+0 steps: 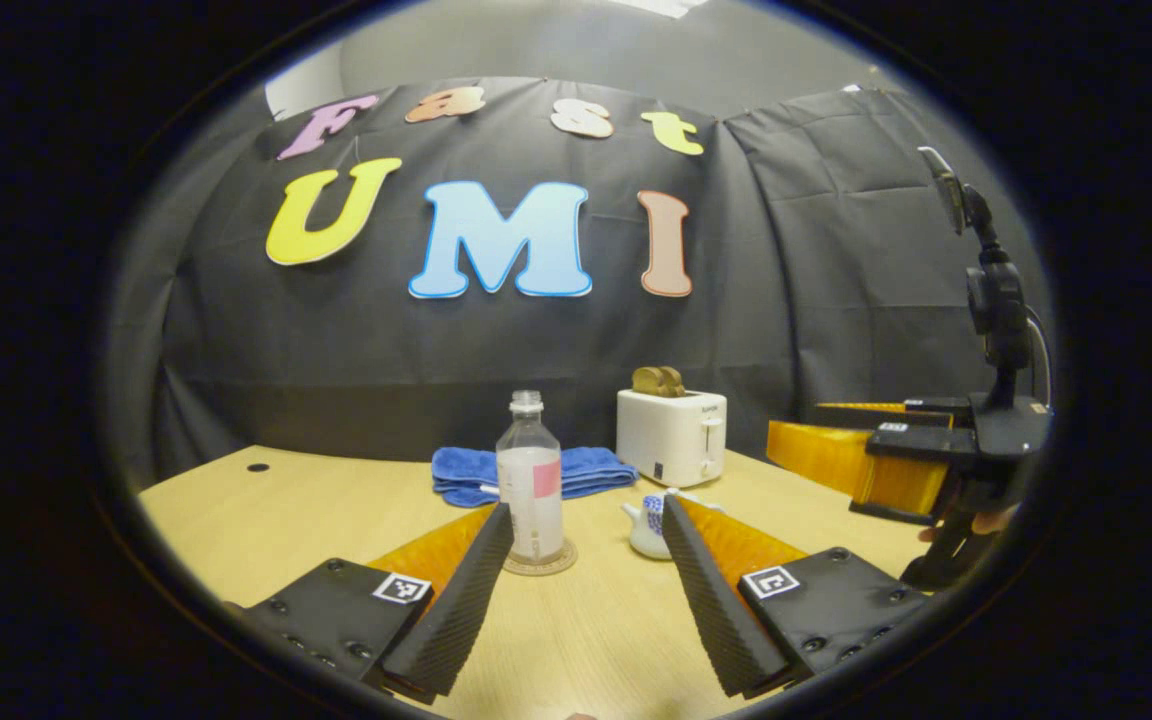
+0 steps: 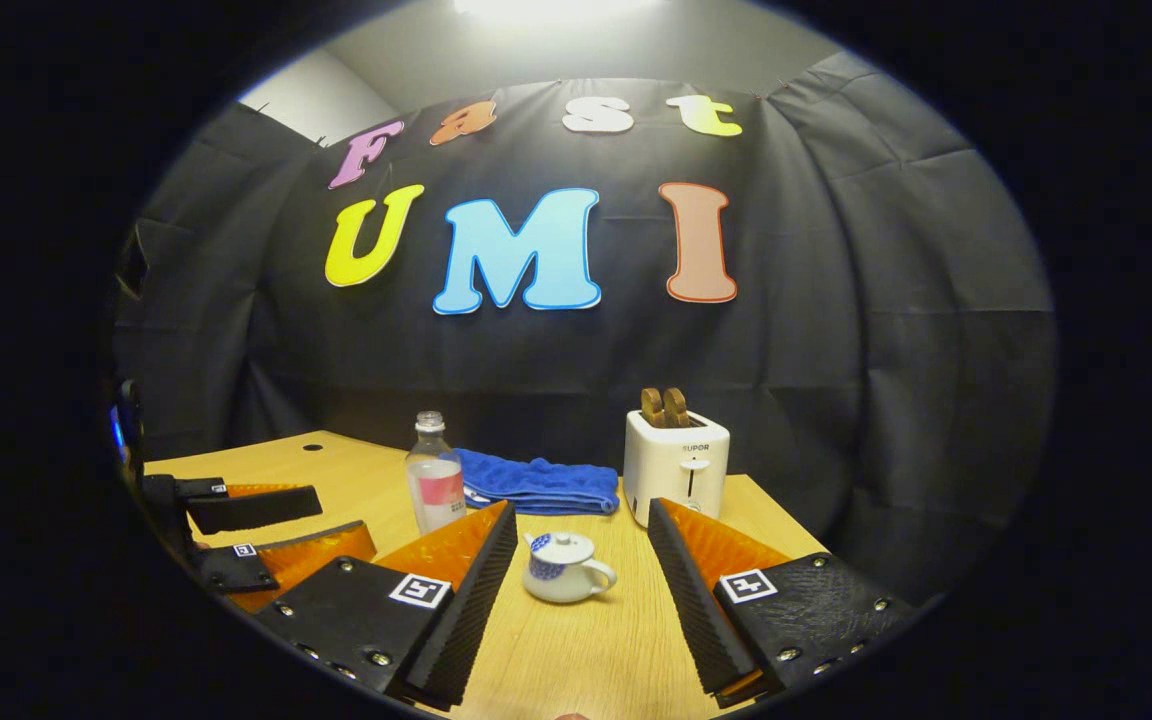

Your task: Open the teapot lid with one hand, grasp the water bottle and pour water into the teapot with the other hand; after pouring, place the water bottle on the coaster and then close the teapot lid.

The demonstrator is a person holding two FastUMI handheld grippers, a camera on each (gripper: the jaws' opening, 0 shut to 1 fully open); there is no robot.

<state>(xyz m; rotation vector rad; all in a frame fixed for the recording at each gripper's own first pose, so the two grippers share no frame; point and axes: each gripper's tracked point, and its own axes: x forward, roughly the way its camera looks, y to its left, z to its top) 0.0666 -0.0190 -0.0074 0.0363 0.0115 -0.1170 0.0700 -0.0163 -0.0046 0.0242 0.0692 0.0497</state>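
Both grippers open above the wooden table [image 1: 266, 510], with the water bottle on its coaster and the teapot lidded.

In the left gripper view, the left gripper [image 1: 586, 575] holds its fingers wide apart with nothing between them; past the gap the capped water bottle [image 1: 530, 480] stands upright on the round coaster [image 1: 540, 563], and the small white-and-blue teapot [image 1: 648, 525] sits just to its right, partly hidden by the right-hand finger. The right gripper [image 1: 841, 450] hovers at the right edge, fingers parted and empty. In the right gripper view, its own fingers are spread and empty, and the teapot [image 2: 562, 567], lid [image 2: 560, 545] on, rests on the table between them. Behind lie a folded blue towel [image 2: 541, 483] and a white toaster [image 2: 677, 463] holding bread slices [image 2: 664, 405].
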